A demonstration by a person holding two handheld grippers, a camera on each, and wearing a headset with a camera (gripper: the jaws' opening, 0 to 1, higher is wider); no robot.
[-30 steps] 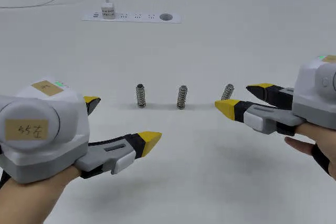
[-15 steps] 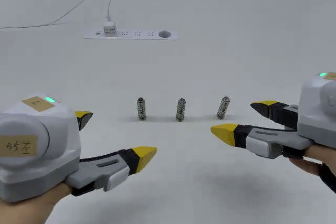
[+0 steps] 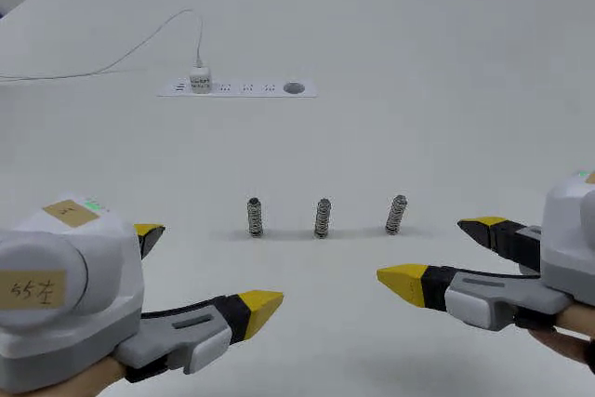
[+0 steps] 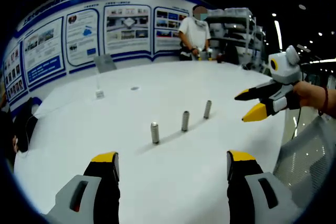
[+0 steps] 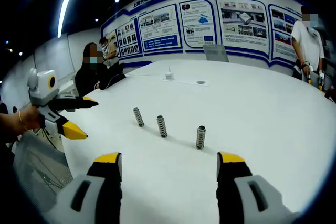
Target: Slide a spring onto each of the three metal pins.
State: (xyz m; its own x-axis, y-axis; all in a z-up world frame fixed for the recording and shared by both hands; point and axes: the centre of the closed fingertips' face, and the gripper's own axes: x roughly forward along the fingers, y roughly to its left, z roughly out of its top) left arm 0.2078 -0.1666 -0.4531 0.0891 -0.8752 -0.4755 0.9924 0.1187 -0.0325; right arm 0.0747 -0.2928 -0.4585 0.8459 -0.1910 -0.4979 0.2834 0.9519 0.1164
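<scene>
Two yellow-tipped grey tools, the left gripper (image 3: 204, 267) and right gripper (image 3: 434, 251), hover with jaws spread and empty above the white tabletop (image 3: 418, 90). Beyond them, three upright coiled metal springs (image 3: 323, 218) stand in a row, with a white power strip (image 3: 237, 88) farther back.

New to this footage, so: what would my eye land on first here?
Three springs stand in a row on the table: left spring, middle spring, right spring. The left gripper and right gripper hover open either side, nearer the camera. A power strip lies beyond.
</scene>
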